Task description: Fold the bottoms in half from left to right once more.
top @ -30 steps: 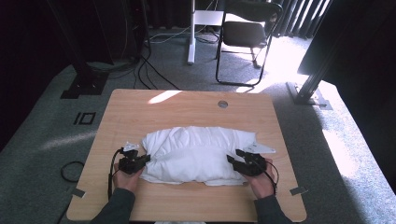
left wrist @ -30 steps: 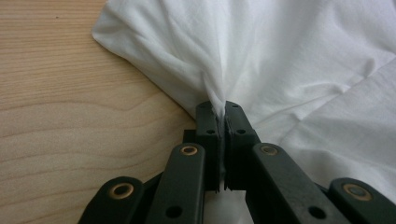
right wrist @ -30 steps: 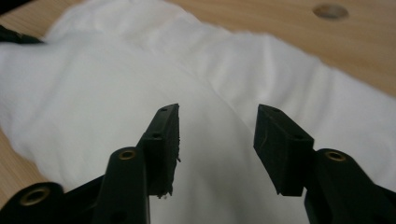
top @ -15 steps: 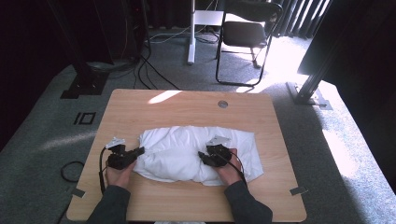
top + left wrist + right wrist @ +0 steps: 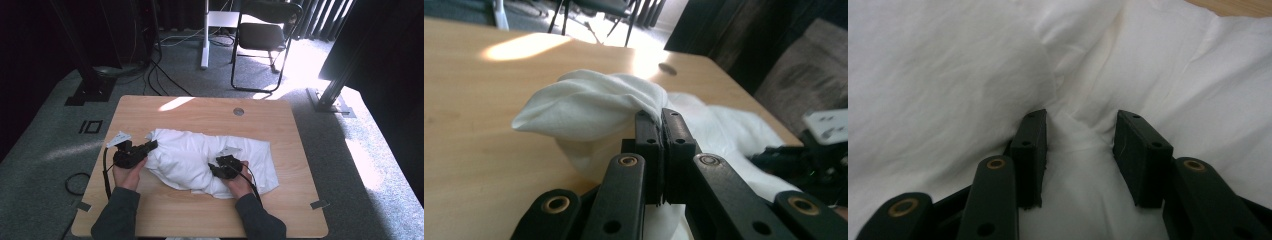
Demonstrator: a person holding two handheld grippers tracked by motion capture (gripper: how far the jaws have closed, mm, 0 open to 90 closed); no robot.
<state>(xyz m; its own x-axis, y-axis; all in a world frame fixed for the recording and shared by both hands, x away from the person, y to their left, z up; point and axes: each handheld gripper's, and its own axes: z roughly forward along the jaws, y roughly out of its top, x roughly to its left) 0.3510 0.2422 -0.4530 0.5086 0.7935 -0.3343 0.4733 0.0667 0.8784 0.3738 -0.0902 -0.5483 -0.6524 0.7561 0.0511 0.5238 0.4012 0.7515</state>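
A rumpled white cloth lies bunched across the middle of the wooden table. My left gripper is at the cloth's left end, lifted off the table. Its jaws are shut on a raised fold of the cloth, with the left gripper pinching it at the tips. My right gripper rests on top of the cloth near its middle. Its jaws have just been closing and still stand apart. A soft ridge of the cloth bulges between the jaws of the right gripper.
A round cable hole sits at the table's far side, with a sunlit patch to its left. Beyond the table stand a black folding chair and a white post. Cables run across the grey carpet.
My right gripper has moved left from the cloth's right end onto its middle. My left gripper has risen, lifting the left end. The cloth has bunched narrower.
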